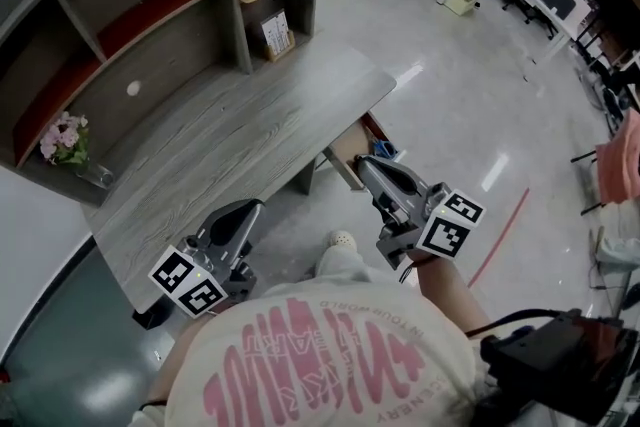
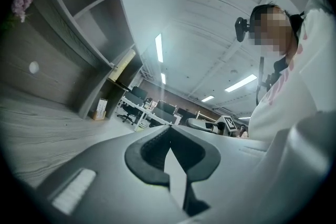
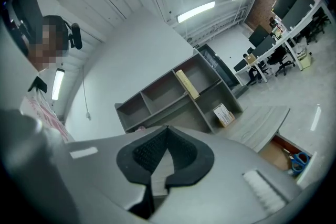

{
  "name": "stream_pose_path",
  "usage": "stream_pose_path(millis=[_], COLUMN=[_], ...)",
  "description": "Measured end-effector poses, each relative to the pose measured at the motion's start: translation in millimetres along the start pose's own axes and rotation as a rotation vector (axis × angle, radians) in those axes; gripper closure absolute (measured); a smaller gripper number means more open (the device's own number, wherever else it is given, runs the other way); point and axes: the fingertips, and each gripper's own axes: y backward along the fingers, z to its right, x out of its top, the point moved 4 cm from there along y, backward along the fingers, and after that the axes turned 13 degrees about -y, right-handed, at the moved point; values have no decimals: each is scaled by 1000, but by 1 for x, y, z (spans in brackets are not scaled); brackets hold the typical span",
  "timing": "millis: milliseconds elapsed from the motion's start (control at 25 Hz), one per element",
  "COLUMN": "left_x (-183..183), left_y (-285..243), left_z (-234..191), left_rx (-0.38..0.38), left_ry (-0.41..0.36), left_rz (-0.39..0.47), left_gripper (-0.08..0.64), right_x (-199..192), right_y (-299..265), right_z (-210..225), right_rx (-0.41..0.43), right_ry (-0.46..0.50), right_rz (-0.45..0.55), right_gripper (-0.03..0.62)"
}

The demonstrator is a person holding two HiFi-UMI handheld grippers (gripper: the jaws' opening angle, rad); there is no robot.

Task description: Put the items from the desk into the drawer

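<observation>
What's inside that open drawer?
The drawer shows a brown floor with something blue, perhaps scissor handles, at one end. Its inner part is tucked under the desk top, so anything lying there stays hidden.

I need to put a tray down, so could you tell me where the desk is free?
Nearly the whole desk top is bare, from the flowers at its left end to the small box by the shelf post. The open drawer at the desk's right edge already holds things, and the right gripper is close by it.
</observation>
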Motion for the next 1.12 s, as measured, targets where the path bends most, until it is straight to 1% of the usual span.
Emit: stream_pose_path(millis=[160, 280, 400, 520, 640, 760, 880, 960, 1120], left_x=[1, 3, 8, 17, 26, 32, 35, 37, 39], left_y=[14, 17, 23, 38, 53, 63, 72, 79, 85], left_z=[-5, -20, -42, -49, -69, -90, -106, -113, -126], left_rx=[22, 64, 142, 214, 317, 411, 492, 556, 676], left_ry=[32, 15, 5, 5, 3, -7, -12, -7, -20], left_rz=[-8, -6, 8, 8, 26, 51, 59, 71, 85], left_gripper=[540, 541, 540, 540, 541, 541, 541, 540, 541], right_x=[17, 33, 46, 60, 77, 95, 112, 121, 135], right_y=[-18, -47, -85, -113, -151, -192, -230, -254, -302], right_z=[-10, -12, -3, -4, 0, 12, 25, 32, 47], right_rx=[94, 147, 168, 189, 220, 243, 248, 249, 246], right_ry=[-65, -39, 6, 18, 44, 61, 63, 54, 31], right_rz=[49, 38, -1, -16, -44, -54, -51, -60, -61], right_gripper=[595, 589, 586, 577, 551, 546, 532, 502, 474])
